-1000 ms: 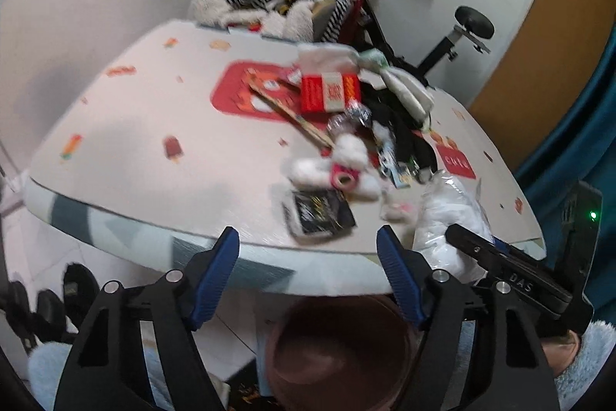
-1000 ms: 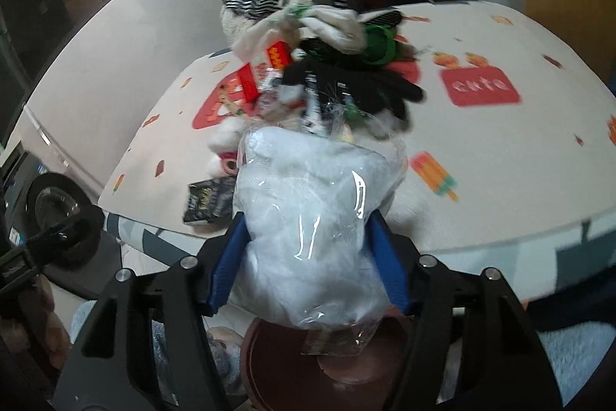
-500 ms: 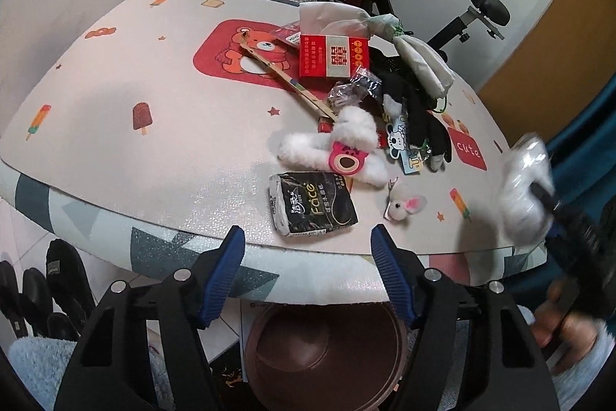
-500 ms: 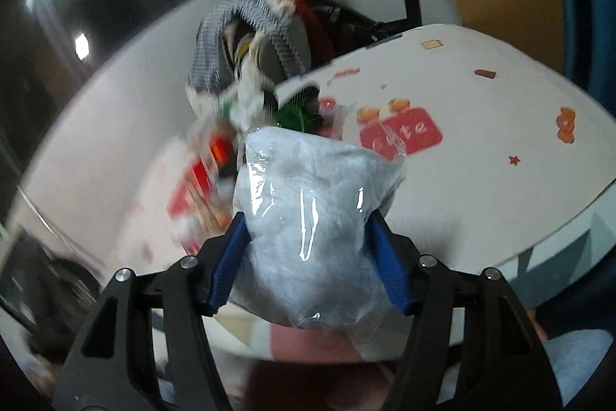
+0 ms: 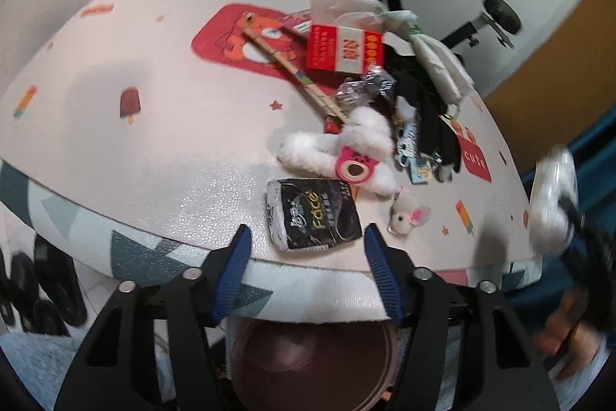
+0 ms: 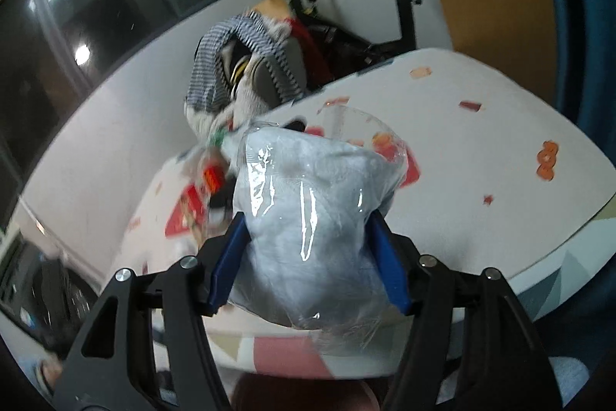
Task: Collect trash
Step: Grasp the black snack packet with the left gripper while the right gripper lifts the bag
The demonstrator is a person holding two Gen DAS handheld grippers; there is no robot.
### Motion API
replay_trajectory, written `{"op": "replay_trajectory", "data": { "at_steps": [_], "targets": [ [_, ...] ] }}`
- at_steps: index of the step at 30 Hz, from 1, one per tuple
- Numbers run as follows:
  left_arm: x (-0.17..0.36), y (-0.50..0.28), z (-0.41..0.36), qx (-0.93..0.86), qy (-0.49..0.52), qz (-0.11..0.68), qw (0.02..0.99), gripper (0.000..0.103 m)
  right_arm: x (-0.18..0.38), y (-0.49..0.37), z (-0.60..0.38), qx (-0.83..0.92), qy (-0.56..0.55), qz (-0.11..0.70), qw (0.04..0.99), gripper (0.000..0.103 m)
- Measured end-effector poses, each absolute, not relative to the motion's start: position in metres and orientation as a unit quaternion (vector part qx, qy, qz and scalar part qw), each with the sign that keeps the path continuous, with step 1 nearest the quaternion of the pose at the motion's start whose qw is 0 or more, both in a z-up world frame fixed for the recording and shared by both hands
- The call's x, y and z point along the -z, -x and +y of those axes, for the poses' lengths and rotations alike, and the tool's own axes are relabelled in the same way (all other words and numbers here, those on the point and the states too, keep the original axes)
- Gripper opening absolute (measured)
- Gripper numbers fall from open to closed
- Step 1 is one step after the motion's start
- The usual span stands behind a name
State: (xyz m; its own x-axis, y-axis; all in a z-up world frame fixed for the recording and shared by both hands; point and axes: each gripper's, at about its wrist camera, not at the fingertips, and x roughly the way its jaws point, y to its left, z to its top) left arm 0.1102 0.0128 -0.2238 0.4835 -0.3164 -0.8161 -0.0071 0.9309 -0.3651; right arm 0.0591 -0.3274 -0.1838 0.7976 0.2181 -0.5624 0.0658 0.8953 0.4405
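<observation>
Just beyond the closing left fingers (image 5: 246,249), black tissue pack (image 5: 315,214), untouched.

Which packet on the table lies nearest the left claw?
The black tissue pack, at the table's near edge, just ahead of the closing left claw. The red packet lies farther back.

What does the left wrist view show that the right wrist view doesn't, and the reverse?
Left wrist only: the black tissue pack ahead of the closing, empty left gripper, the pink-faced white plush toy and the red box. Right wrist only: the right gripper's pads pressing on the clear plastic bag of white filling. Both: the patterned white table, that bag, and striped clothing behind.
</observation>
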Motion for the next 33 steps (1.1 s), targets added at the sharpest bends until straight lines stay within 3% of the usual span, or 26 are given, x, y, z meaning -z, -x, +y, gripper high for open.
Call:
{"op": "replay_trajectory", "data": {
  "at_steps": [3, 13, 15, 17, 33],
  "targets": [
    [0.234, -0.121, 0.017, 0.077, 0.194, 0.51, 0.835, 0.037, 0.194, -0.053, -0.309, -0.061, -0.215, 0.336, 0.915, 0.063],
    [0.252, -0.137, 0.012, 0.073, 0.182, 0.506, 0.84, 0.037, 0.214, -0.032, -0.263, -0.114, -0.195, 0.382, 0.896, 0.063],
    [0.252, -0.137, 0.01, 0.066, 0.156, 0.509, 0.844, 0.02, 0.217, -0.029, -0.258, -0.117, -0.19, 0.388, 0.894, 0.063],
    [0.253, -0.135, 0.016, 0.073, 0.175, 0.513, 0.837, 0.014, 0.218, -0.027, -0.255, -0.118, -0.188, 0.391, 0.893, 0.063],
    [0.181, -0.054, 0.018, 0.122, 0.106, 0.438, 0.884, 0.008, 0.235, -0.013, -0.224, -0.133, -0.138, 0.458, 0.868, 0.064]
  ]
}}
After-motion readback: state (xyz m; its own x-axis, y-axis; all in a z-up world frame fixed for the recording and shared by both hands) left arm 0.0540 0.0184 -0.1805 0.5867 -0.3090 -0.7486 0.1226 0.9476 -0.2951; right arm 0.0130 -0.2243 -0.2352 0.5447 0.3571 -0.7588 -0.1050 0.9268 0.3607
